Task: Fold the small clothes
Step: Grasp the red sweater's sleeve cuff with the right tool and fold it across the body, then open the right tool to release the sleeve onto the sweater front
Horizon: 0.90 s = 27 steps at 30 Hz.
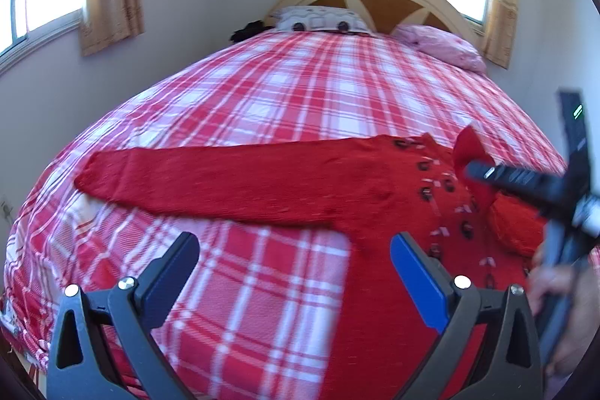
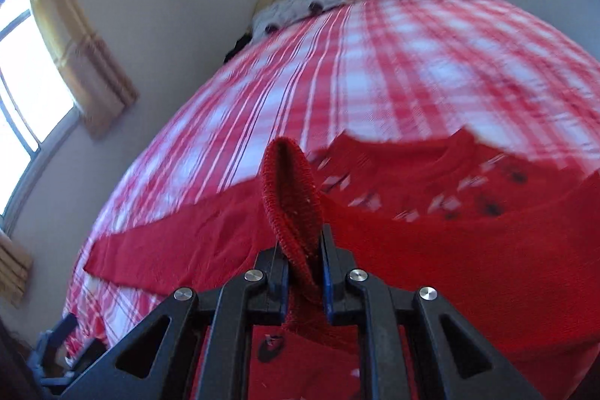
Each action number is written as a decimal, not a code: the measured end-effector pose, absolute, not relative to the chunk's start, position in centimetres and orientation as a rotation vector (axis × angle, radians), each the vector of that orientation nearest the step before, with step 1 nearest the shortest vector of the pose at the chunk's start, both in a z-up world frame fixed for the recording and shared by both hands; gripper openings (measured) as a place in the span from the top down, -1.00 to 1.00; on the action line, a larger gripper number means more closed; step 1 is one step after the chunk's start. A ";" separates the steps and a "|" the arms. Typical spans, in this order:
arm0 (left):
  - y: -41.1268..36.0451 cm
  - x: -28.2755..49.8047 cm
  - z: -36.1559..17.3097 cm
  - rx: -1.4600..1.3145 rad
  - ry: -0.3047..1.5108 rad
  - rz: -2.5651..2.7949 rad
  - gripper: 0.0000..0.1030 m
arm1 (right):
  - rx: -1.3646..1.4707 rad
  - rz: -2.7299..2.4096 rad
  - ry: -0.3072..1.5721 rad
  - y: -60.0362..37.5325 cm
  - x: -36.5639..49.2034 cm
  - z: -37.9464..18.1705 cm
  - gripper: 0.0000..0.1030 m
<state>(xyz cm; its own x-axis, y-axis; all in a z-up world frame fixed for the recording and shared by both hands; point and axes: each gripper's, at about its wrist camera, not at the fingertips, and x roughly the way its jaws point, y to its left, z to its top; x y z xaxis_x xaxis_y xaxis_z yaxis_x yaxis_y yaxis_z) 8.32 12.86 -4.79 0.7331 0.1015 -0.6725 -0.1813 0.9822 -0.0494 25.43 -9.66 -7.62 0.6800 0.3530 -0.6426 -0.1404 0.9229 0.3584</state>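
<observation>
The red sweater (image 1: 375, 197) lies face up on the bed (image 1: 262, 92), spread across the lower half of the left wrist view. One sleeve (image 1: 210, 179) is laid out flat toward the left of the frame. The body, with its rows of dark buttons and pale marks, occupies the lower right.

**Step in hand:** the first sleeve fold. The right claw (image 2: 303, 272) is clenched on the cuff (image 2: 292, 197) of the other sleeve; the knitted edge stands up in a loop between the pads at the centre of the right wrist view. In the left wrist view the same claw enters from the right edge, with the cuff raised above the sweater's chest. Both views are blurred there, which suggests the sleeve is being carried across the body.

The left claw (image 1: 296, 268) is released. Its jaws stand wide apart at the bottom of the frame, with the bed cover and the sweater's side edge showing between them. It holds nothing. A hand (image 1: 551, 283) grips the right tool at the right edge.

**Next move, as judged:**
1. Lay the held cuff flat on the chest, so that the sleeve lies straight and without a twist.
2. Release the right claw only once the cuff rests on the fabric.
3. Bring the left claw to the outstretched sleeve at the left of the frame and fold it inward likewise.

**Caution:** the knit is soft and may drag the body out of line if pulled too far.
</observation>
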 end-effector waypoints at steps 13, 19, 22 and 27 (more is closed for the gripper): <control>15.3 9.3 -5.5 -0.151 0.741 0.176 -1.00 | 0.364 0.605 0.865 -5.4 23.2 -10.6 -0.53; 14.3 9.7 -5.3 -0.134 0.739 0.153 -1.00 | 0.428 0.606 0.761 -10.9 19.7 -7.5 0.00; 13.2 10.2 -5.3 -0.112 0.749 0.136 -1.00 | 0.314 0.441 0.785 -12.9 18.8 -7.7 0.33; 10.3 11.4 -5.0 -0.039 0.751 0.111 -1.00 | 0.321 0.245 0.825 -19.1 17.6 -9.9 0.33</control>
<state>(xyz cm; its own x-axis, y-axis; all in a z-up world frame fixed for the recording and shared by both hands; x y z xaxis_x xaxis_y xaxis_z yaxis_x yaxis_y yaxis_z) 11.38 10.35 -5.00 0.7254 0.0868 -0.6829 -0.1146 0.9934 0.0045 17.58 -19.12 -9.87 0.6552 0.3356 -0.6768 -0.0892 0.9240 0.3718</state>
